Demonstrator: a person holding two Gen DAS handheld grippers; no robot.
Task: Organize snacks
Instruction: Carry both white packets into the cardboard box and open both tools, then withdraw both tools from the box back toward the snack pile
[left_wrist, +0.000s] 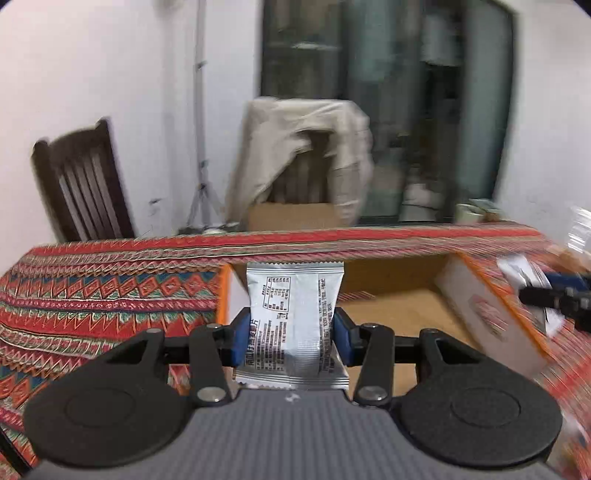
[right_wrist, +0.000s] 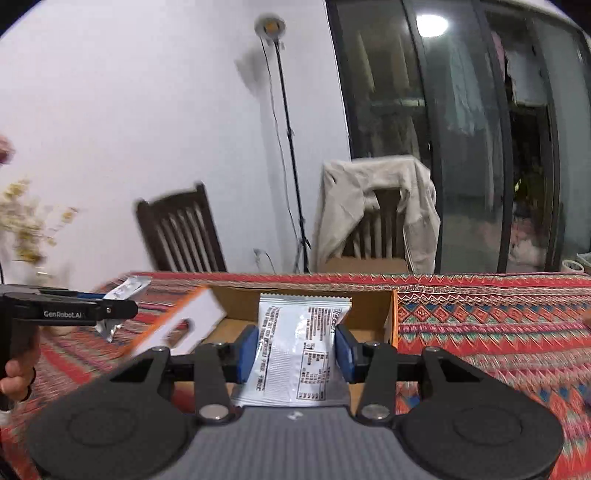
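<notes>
A silver snack packet (left_wrist: 293, 317) is pinched between the blue pads of the left gripper (left_wrist: 291, 334), low centre of the left wrist frame, held upright above the open cardboard box (left_wrist: 402, 299) seen at centre right. A second white snack packet (right_wrist: 295, 350) is clamped the same way by the right gripper (right_wrist: 295, 354), low centre of the right wrist frame, in front of the same box (right_wrist: 373, 310). Both sets of jaws are closed on their packets. The box interior visible looks empty, so nothing is judged stowed yet; both packets are carried, not placed. Left to do, by judgement: both packets to be lowered into the box and released. The patterned tablecloth (left_wrist: 110, 295) fills the left of the frame; other snacks cannot be made out, blur at the edges
</notes>
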